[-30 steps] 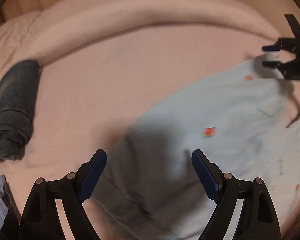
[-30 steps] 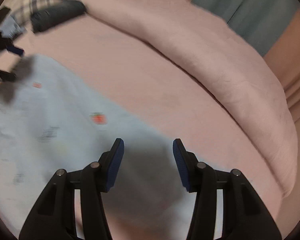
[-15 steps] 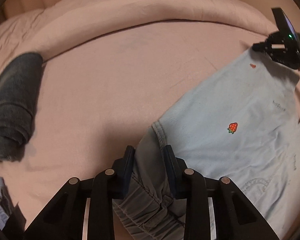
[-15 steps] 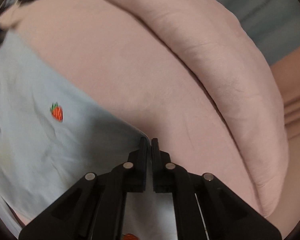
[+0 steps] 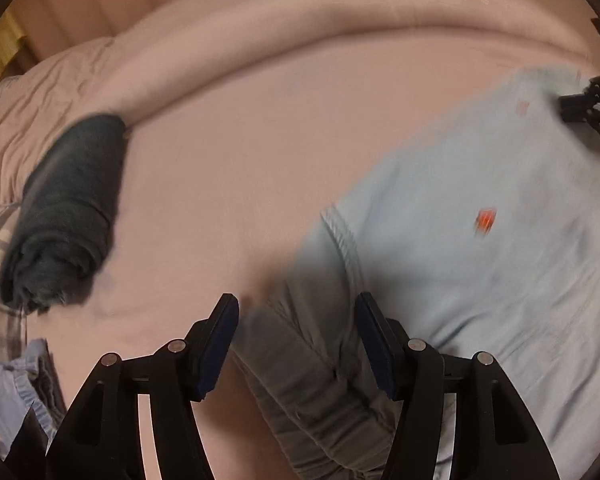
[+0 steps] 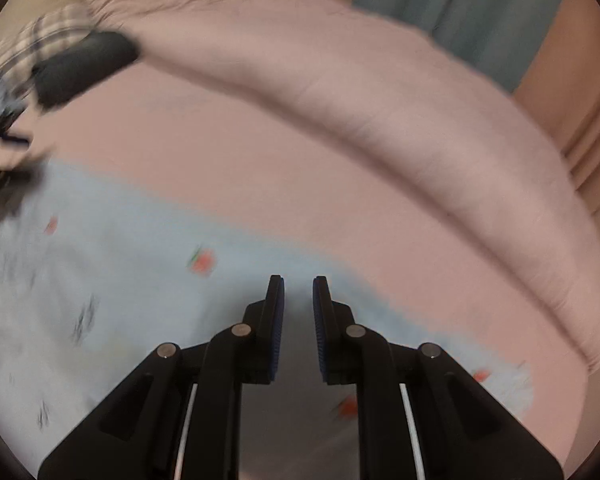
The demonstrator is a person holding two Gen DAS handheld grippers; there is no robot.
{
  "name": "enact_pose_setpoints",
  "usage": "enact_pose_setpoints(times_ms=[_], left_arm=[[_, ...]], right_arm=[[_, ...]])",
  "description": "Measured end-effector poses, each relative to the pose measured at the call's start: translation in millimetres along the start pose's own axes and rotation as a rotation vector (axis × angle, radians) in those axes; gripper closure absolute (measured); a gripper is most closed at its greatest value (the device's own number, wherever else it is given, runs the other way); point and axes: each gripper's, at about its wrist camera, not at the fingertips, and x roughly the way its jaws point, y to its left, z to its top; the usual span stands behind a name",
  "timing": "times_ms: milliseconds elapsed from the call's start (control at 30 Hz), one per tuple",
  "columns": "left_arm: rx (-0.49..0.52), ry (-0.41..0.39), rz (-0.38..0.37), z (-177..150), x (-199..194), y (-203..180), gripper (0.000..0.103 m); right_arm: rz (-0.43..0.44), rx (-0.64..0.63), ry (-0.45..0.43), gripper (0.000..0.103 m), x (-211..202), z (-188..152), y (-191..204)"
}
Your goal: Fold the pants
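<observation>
The pants [image 5: 480, 216] are pale blue with small red strawberry prints and faint dark marks, lying spread flat on pink bedding. In the left wrist view they fill the right and lower middle of the frame, a stitched edge showing near center; in the right wrist view they cover the lower left.

The pants [image 5: 480, 240] look smeary, so their little red pictures [image 6: 202, 263] are fuzzy. The right gripper [image 5: 580, 106] is cut off at the edge.
</observation>
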Motion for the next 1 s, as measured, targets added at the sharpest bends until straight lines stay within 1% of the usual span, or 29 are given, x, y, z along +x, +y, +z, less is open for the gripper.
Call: enact_pose_setpoints(times_ms=[33,67,100,133,167,200,233,267,300,333,367,400,467,500,633,700,733,767,800,833,867,900,933,967,1000], left_arm=[[-0.018,-0.012,0.006,1,-1,-1,0.042],[-0.042,-0.006,0.005,3,-4,1,0.042],[-0.062,-0.003,-0.002,1,-9,3,0.042],[-0.073,-0.004,-0.008,-6,-15,6,0.042],[-0.071,-0.005,-0.005,-6,-17,6,0.042],[-0.067,-0.006,-0.001,-8,-20,7,0.042],[-0.069,-0.008,0.002,-17,-26,8,0.042],[-0.077,-0.015,-0.01,-22,-31,6,0.042],[-0.085,-0.031,-0.048,-25,-36,4,0.042],[-0.084,-0.049,-0.083,-28,-39,1,0.042],[-0.064,-0.064,-0.103,-28,-42,-5,0.042],[-0.037,-0.065,-0.101,-26,-42,-11,0.041],[0.005,-0.043,-0.091,-19,-37,-19,0.041],[0.018,-0.026,-0.102,-14,-34,-18,0.041],[0.06,0.024,-0.152,12,-25,-8,0.041],[0.074,0.047,-0.168,28,-17,3,0.034],[0.074,0.052,-0.18,34,-15,8,0.033],[0.071,0.052,-0.197,41,-12,13,0.032],[0.068,0.062,-0.22,44,-10,16,0.032],[0.067,0.083,-0.251,47,-5,20,0.032],[0.072,0.103,-0.264,46,-1,22,0.032],[0.079,0.143,-0.254,48,9,28,0.032],[0.078,0.184,-0.245,47,17,31,0.032],[0.071,0.214,-0.255,45,24,35,0.032],[0.045,0.227,-0.304,43,29,41,0.032]], right_arm=[[-0.011,-0.021,0.088,0.086,18,-13,8],[-0.021,-0.027,0.164,0.086,36,-26,12],[-0.021,-0.008,0.1,0.085,31,-30,11],[0.009,0.057,0.087,0.079,24,-30,2],[0.06,0.134,0.081,0.075,19,-30,-8],[0.13,0.222,0.04,0.067,7,-33,-23],[0.143,0.273,-0.017,0.062,-6,-39,-39],[0.122,0.303,-0.049,0.06,-16,-44,-51],[0.098,0.347,-0.073,0.057,-27,-51,-64],[0.09,0.379,-0.084,0.057,-35,-61,-71],[0.09,0.407,-0.096,0.057,-41,-67,-83],[0.084,0.402,-0.102,0.057,-56,-73,-79],[0.03,0.335,-0.09,0.056,-64,-66,-78],[0.019,0.287,-0.067,0.054,-59,-47,-72],[0.048,0.06,0.032,0.049,-21,-11,-47],[0.074,-0.057,0.06,0.046,-6,10,-21],[0.114,-0.107,0.068,0.045,3,25,-8],[0.144,-0.135,0.068,0.044,8,32,2],[0.179,-0.166,0.065,0.04,14,44,13],[0.227,-0.195,0.062,0.034,20,56,25],[0.251,-0.217,0.066,0.031,25,65,33],[0.255,-0.239,0.081,0.03,32,72,39],[0.249,-0.265,0.119,0.03,45,79,46],[0.238,-0.277,0.149,0.03,53,82,50],[0.233,-0.288,0.189,0.033,61,76,52]])
